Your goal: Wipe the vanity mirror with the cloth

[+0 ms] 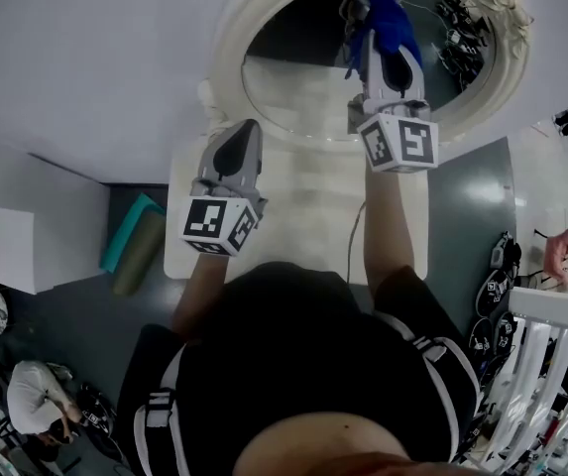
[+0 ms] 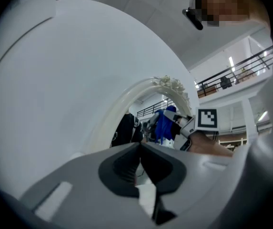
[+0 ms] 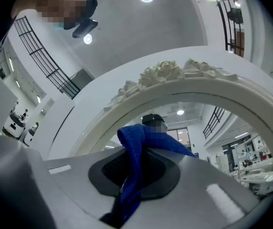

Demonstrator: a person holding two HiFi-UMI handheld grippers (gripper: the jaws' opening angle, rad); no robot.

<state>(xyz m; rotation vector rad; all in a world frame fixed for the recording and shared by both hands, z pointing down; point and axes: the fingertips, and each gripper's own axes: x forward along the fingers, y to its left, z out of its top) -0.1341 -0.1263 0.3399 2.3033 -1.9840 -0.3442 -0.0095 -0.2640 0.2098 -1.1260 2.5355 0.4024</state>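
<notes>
While right gripper (image 1: pixel 371 8) pinches blue cloth (image 1: pixel 391 23) at 1 o'clock on vanity mirror (image 1: pixel 293 92), left gripper (image 1: pixel 244 137) sits closed, empty. Risk: wiping drag may pull cloth free.

The head view looks steeply down from above the person, with the vanity mirror (image 1: pixel 293 87) at the frame's top. The 2 gripper views sit close behind their own jaws, tilted up at its ornate rim (image 3: pixel 174 75). The left gripper view also catches the right gripper (image 2: pixel 169 120) and cloth (image 2: pixel 166 127) at center right.
</notes>
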